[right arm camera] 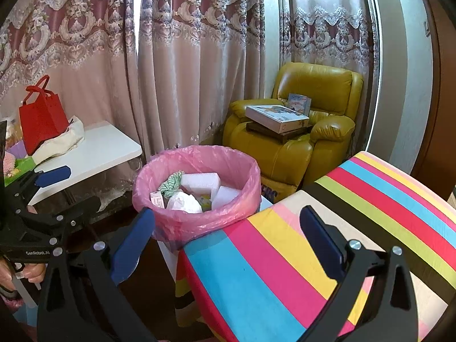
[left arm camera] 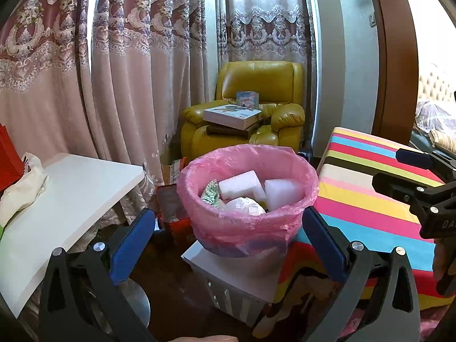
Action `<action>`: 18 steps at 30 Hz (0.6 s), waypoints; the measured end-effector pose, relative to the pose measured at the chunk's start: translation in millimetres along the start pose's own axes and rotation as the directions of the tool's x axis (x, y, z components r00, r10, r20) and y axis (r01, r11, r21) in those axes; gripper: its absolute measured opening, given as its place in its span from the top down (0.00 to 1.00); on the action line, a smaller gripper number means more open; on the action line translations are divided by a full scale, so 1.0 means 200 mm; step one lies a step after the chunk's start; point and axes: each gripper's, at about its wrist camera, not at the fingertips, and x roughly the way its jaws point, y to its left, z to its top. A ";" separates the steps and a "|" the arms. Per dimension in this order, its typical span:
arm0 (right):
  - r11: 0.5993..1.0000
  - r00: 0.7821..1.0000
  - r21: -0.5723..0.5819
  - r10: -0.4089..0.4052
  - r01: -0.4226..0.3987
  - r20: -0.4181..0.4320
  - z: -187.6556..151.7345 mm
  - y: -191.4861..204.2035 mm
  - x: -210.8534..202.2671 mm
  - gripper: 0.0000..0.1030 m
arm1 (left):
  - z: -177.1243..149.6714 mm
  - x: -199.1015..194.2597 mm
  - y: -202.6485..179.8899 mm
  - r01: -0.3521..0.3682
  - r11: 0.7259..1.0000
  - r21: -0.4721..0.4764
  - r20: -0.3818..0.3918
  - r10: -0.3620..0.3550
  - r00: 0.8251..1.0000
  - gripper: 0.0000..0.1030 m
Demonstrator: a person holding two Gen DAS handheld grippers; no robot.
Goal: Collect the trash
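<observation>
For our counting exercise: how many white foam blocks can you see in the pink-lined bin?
2. One foam block lies near the middle of the bin, towards the back; the other foam block leans against the right side. More may be hidden under the other rubbish.

The bin (left arm camera: 247, 199) stands wedged between the white desk (left arm camera: 71, 199) and the striped bed (left arm camera: 379, 199), its mouth open from above. Foam blocks (left arm camera: 242, 185) fill most of it.

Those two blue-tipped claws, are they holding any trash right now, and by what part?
Nothing is held. The left gripper and the right gripper both stand wide open with nothing between their fingers. The trash already lies in the pink-lined bin.
</observation>
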 end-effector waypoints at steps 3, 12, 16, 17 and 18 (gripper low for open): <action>1.000 1.000 0.003 0.003 -0.003 0.010 0.00 -0.01 -0.01 0.04 | 0.00 0.00 0.01 0.001 1.000 -0.006 0.000 -0.001 1.000 0.06; 1.000 1.000 0.005 0.002 -0.003 0.017 0.00 -0.01 -0.01 0.04 | 0.00 0.00 0.01 0.002 1.000 -0.006 0.001 -0.002 1.000 0.06; 1.000 1.000 0.006 0.003 -0.003 0.016 0.00 -0.01 -0.01 0.04 | 0.00 0.00 0.01 0.002 1.000 -0.007 0.000 -0.002 1.000 0.06; 1.000 1.000 0.006 0.004 -0.004 0.017 0.00 -0.01 -0.01 0.04 | 0.00 0.00 0.01 0.001 1.000 -0.007 0.000 -0.001 1.000 0.06; 1.000 1.000 0.006 0.002 -0.003 0.017 0.00 -0.01 -0.01 0.04 | 0.00 0.00 0.00 0.001 1.000 -0.007 0.001 -0.001 1.000 0.06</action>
